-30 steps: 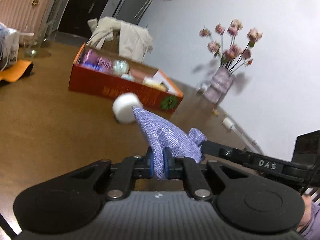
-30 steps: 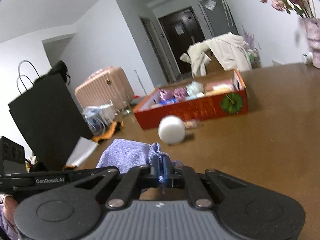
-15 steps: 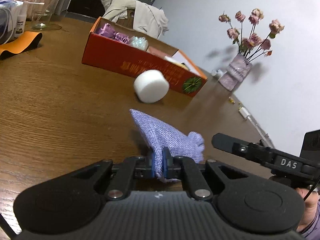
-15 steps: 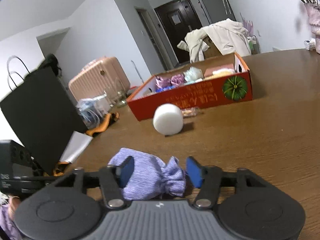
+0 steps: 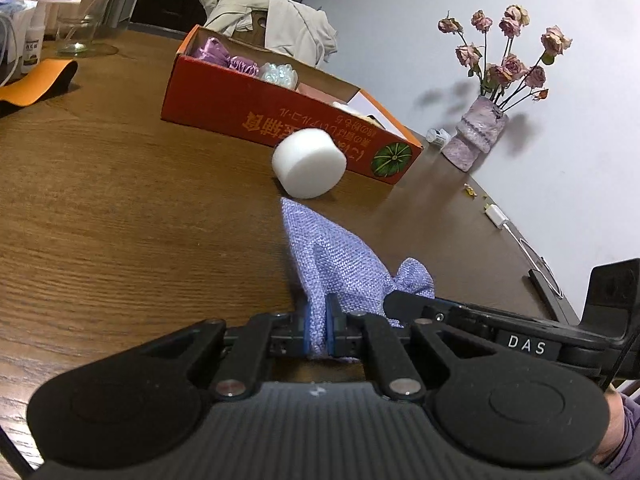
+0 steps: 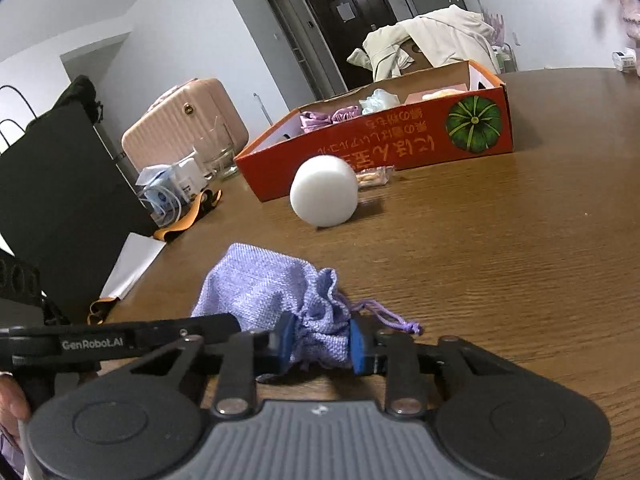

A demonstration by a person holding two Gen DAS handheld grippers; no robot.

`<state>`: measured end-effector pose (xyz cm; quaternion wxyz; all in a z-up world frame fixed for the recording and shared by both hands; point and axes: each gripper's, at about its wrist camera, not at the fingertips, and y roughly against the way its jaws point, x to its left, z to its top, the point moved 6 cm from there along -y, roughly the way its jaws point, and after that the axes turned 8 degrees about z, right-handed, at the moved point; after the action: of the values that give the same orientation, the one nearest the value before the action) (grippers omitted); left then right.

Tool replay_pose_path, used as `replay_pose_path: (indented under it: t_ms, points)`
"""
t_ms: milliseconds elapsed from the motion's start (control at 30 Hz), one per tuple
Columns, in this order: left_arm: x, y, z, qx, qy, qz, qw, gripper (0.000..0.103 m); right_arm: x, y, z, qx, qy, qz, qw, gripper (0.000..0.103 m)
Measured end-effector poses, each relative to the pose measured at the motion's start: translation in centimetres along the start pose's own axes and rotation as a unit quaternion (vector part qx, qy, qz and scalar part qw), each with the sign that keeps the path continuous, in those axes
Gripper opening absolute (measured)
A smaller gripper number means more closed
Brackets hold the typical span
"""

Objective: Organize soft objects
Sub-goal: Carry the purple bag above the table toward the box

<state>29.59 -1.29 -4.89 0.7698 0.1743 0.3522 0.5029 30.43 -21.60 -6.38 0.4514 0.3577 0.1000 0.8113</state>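
A lilac woven drawstring pouch (image 5: pixel 336 264) lies on the brown wooden table (image 5: pixel 120 220). My left gripper (image 5: pixel 319 326) is shut on the pouch's bottom edge. My right gripper (image 6: pixel 320 342) stands around the pouch's gathered neck (image 6: pixel 320 320), its blue pads part-closed and touching the cloth. A white foam cylinder (image 5: pixel 309 162) lies just beyond the pouch; it also shows in the right wrist view (image 6: pixel 324 190). Behind it stands an open red cardboard box (image 5: pixel 280 120) holding purple and pale soft items, and the right wrist view shows the same box (image 6: pixel 400 144).
A vase of dried roses (image 5: pixel 478 132) stands at the far right by the wall. A white charger and cable (image 5: pixel 500 216) lie near the table edge. A glass (image 5: pixel 78 32), an orange strap (image 5: pixel 36 84), a black bag (image 6: pixel 60 184) and a small snack packet (image 6: pixel 372 176) are on the left.
Both grippers have lowered the pouch onto the table. My right gripper opened from its tight hold on the pouch neck, then narrowed again around it. The left stayed shut.
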Motion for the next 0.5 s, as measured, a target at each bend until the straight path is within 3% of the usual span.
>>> replay_pose_path:
  t_ms: [200,500]
  points:
    - [-1.5,1.6,2.2,-0.033,-0.012,-0.013,0.9993,0.007,1.0,1.9,2.6,-0.029,0.025,0.001,0.999,0.024]
    - [-3.1,1.4,11.1,-0.092,-0.053,-0.025,0.994,0.007,1.7,1.2,12.3,-0.071,0.09,0.009,0.993,0.024]
